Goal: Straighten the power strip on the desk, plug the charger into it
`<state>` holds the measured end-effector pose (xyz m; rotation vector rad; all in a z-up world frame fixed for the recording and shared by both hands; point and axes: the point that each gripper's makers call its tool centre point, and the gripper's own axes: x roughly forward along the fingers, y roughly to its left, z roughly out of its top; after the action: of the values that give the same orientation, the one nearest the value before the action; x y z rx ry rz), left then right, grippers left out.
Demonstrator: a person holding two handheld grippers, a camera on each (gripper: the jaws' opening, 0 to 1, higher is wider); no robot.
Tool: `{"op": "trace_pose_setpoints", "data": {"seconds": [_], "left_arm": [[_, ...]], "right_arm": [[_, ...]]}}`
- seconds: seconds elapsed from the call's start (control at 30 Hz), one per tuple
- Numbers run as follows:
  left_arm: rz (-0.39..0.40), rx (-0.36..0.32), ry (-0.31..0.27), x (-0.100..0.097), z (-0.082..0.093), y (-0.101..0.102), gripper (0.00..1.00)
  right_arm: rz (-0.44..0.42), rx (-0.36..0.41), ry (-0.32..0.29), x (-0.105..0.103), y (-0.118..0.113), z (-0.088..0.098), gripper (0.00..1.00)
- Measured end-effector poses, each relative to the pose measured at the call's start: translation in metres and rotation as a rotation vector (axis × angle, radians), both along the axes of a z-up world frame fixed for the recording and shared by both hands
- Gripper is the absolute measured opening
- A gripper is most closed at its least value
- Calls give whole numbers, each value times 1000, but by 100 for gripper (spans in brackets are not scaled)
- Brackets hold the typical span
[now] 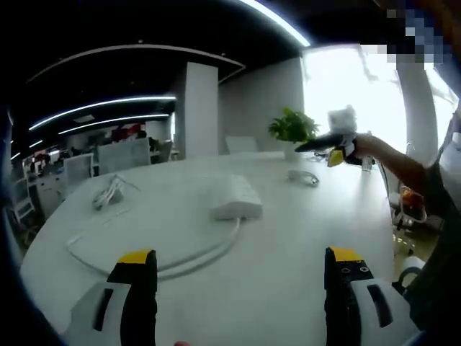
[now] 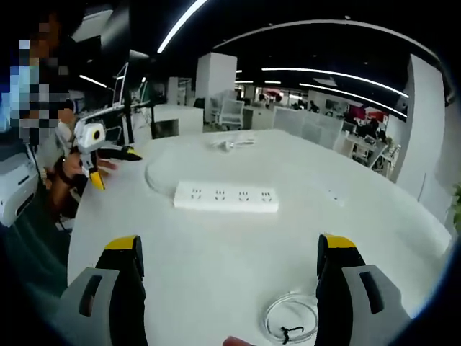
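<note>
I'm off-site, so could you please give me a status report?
Both grippers open, empty. Strip flat on desk, untouched. Coiled cable near right gripper.

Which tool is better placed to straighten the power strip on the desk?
Probably the right tool: the power strip lies straight ahead of its open jaws, long side facing them. From the left tool, the strip sits end-on and its cable lies between.
</note>
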<state>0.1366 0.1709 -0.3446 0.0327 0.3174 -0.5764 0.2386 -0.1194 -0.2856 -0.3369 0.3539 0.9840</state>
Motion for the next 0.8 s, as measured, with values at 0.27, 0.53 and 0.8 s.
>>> {"op": "trace_pose_setpoints", "data": {"seconds": [0.27,0.53,0.8], "left_arm": [[5,-4,4,1,-2,2,100],[-6,-2,2,2,-1,-2,100],[-7,-1,6,3,-2,-3,100]], "right_arm": [[31,-50,-1,6,3,-5,100],[33,-63,-23,17,1,3,100],[57,-90,-35,23,3,4,100]]}}
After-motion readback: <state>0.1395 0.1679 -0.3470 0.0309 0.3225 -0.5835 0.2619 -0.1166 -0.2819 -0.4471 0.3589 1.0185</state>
